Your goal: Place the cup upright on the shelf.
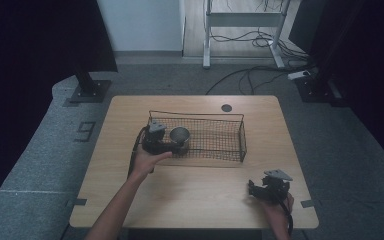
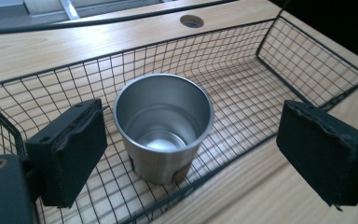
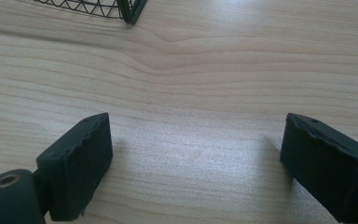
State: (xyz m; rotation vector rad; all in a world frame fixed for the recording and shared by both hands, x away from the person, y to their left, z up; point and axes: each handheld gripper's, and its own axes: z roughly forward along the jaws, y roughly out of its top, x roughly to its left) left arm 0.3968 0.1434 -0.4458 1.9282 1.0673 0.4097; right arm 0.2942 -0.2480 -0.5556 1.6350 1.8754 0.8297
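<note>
Left gripper view, smooth steel cup [image 2: 163, 128], upright, black wire-mesh basket [image 2: 279, 70], pale woodgrain table [image 2: 37, 51]

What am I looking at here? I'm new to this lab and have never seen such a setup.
A person sits at a wooden table and holds a hand-held gripper in each hand. One picture comes from a camera above, looking down; the other two come from small cameras riding on each gripper, looking along its two black fingers. On the table lies a wire basket with a steel cup standing upright inside. The left gripper sits at the basket with its fingers open either side of the cup, not touching it. The right gripper rests open over bare table near the person. Nothing is held.
</note>
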